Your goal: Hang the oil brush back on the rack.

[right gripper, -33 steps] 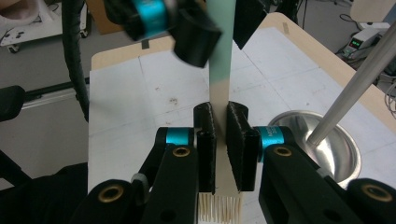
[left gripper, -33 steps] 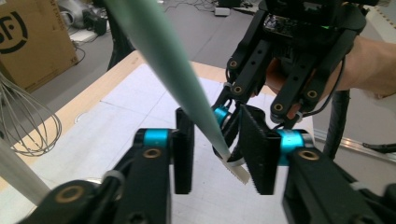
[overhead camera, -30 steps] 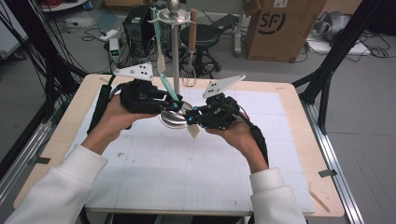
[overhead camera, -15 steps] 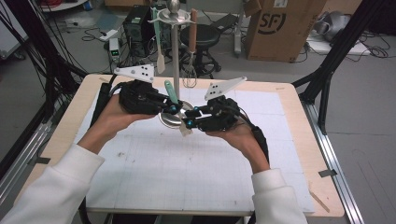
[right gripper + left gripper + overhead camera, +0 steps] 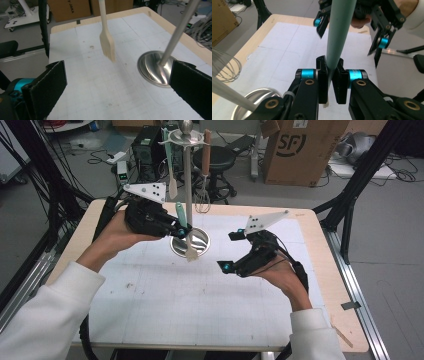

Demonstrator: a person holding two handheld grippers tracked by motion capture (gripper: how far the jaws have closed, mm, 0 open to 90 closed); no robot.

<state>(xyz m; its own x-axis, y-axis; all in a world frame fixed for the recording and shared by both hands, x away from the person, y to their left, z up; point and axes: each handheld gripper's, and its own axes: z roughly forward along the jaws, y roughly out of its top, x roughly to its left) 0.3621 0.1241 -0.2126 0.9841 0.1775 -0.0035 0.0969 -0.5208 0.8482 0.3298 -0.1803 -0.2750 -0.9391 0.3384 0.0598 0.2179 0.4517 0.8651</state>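
A pastry brush with a pale green handle (image 5: 180,215) and cream bristles (image 5: 190,251) hangs tilted over the steel base (image 5: 200,244) of a utensil stand. My left gripper (image 5: 180,231) is shut on the green handle (image 5: 338,35), its pads (image 5: 323,75) pressing from both sides. My right gripper (image 5: 230,251) stands to the right of the stand, apart from the brush. Its jaws have just been opening and now stand wide, nothing between them. In the right gripper view the bristles (image 5: 108,47) hang beyond my open right gripper (image 5: 123,87).
The stand's pole (image 5: 187,180) rises from the base, with a whisk (image 5: 202,200) and a pale spatula (image 5: 172,175) hanging from its top ring. White gridded paper (image 5: 165,305) covers the table. A cardboard box (image 5: 300,150) and a stool stand on the floor behind.
My right gripper has let go of the brush near the bristles, opened wide and drawn away to the right and a little down. The left gripper keeps its hold on the handle.
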